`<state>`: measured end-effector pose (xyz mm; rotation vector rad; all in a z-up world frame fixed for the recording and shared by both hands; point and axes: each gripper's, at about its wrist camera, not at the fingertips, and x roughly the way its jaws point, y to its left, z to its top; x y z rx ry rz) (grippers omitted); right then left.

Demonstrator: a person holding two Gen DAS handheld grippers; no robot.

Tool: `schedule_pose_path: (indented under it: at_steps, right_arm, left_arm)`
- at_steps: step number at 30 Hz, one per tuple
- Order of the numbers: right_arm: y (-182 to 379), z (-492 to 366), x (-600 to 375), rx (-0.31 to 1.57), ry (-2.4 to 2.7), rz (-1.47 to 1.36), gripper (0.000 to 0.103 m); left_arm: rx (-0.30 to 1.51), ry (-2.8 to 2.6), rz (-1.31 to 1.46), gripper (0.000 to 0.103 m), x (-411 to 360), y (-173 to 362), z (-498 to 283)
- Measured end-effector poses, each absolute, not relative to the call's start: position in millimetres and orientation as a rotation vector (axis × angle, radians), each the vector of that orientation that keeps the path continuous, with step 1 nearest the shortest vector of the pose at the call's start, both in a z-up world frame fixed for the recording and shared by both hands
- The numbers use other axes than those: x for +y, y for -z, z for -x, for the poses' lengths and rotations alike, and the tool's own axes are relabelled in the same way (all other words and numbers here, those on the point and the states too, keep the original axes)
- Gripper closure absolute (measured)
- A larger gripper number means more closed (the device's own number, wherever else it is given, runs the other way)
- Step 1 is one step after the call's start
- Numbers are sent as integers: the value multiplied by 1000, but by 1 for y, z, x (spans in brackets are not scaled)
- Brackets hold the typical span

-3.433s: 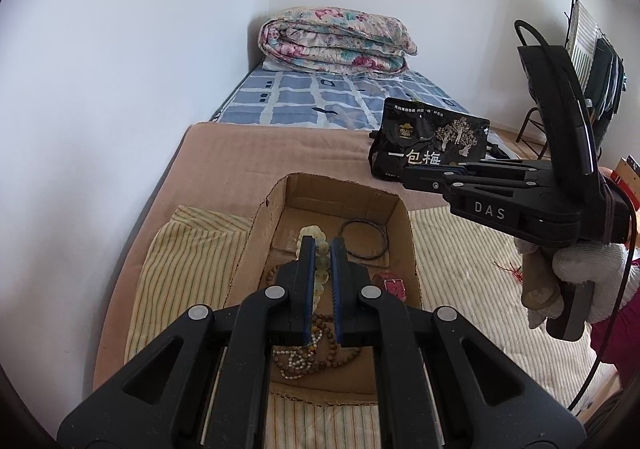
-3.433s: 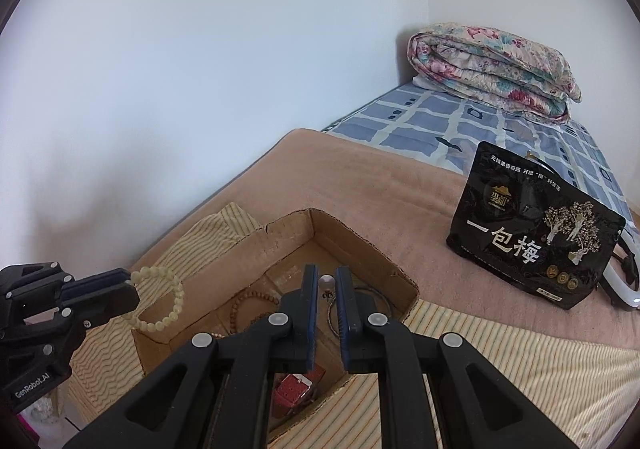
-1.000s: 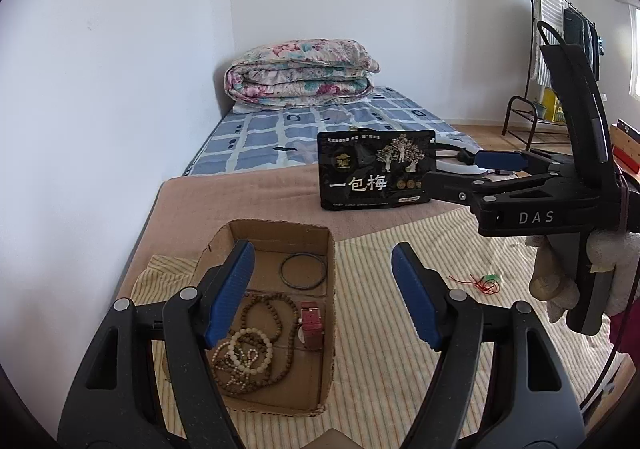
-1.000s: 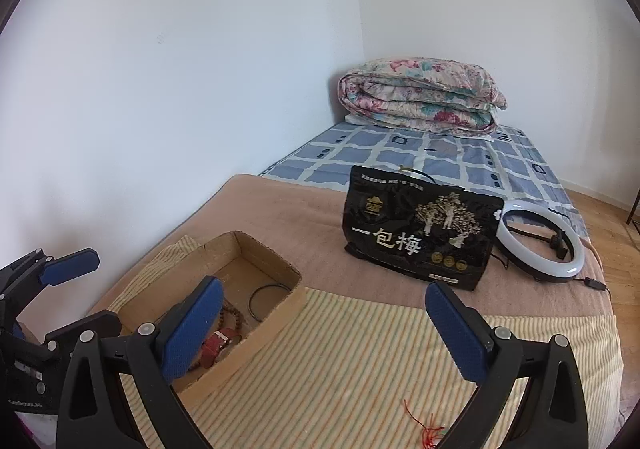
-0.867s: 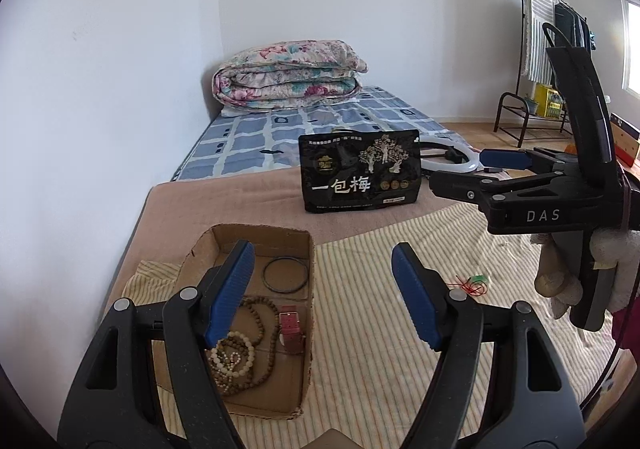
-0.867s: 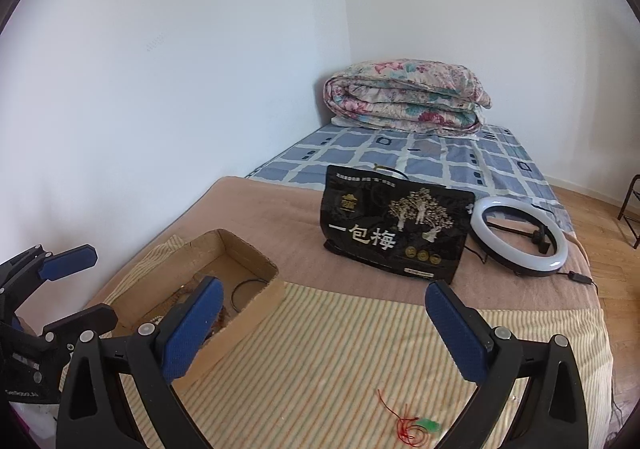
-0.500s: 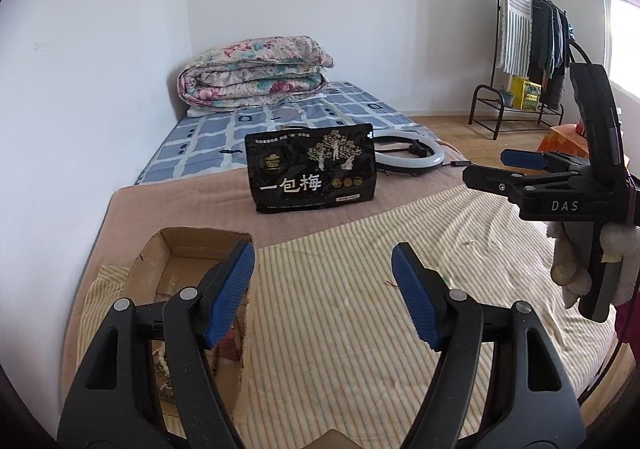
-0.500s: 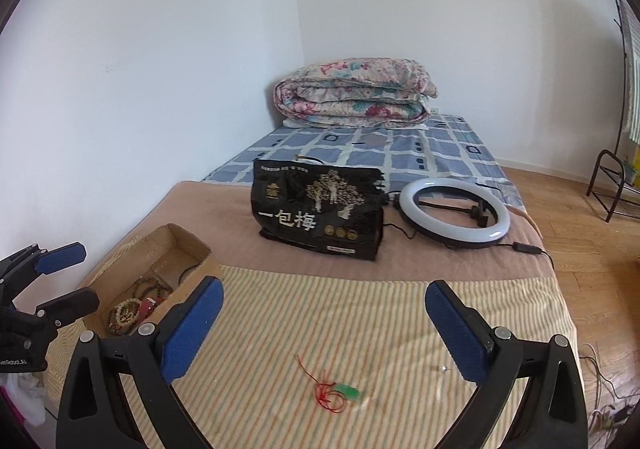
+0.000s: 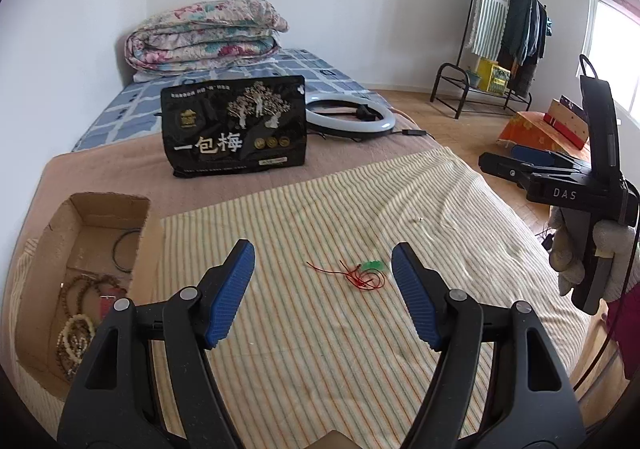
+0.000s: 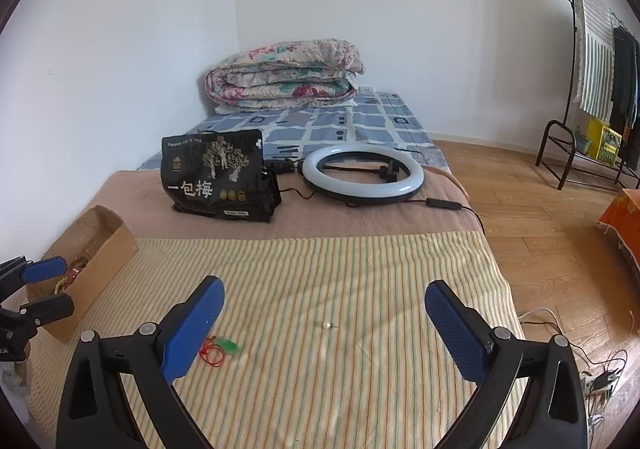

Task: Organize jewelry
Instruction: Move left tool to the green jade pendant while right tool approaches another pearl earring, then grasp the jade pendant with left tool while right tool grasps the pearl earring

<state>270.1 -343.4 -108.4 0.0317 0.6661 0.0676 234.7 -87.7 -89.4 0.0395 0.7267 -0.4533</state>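
A cardboard box at the left of the striped cloth holds bead bracelets, a dark ring and a red piece; it also shows in the right wrist view. A green pendant on a red cord lies on the cloth, also in the right wrist view. A small pearl earring lies further right. My left gripper is open and empty, above the cloth just short of the pendant. My right gripper is open and empty, with the earring between its fingers in view.
A black printed bag stands behind the cloth, with a ring light and its cable beside it. A folded quilt lies at the wall. The bed's right edge drops to a wooden floor with a clothes rack.
My left gripper let go of the pale bead bracelet, which now lies in the box. Both grippers opened wide and swung right, from the box toward the pendant and earring.
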Motion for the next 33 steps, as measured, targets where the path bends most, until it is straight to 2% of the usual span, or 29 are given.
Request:
schedule_pose_path:
  at_steps: [10, 18, 29, 33]
  right_arm:
    - [161, -289, -351, 757, -84, -17, 10]
    - [198, -308, -345, 830, -117, 22, 23]
    - [228, -334, -343, 904, -111, -13, 41]
    - [232, -339, -341, 913, -106, -17, 44]
  left_arm:
    - [840, 512, -53, 30, -130, 143, -257]
    - [886, 536, -85, 30, -160, 178, -273]
    - [931, 489, -59, 30, -177, 205, -296]
    - [938, 465, -57, 30, -179, 211, -300]
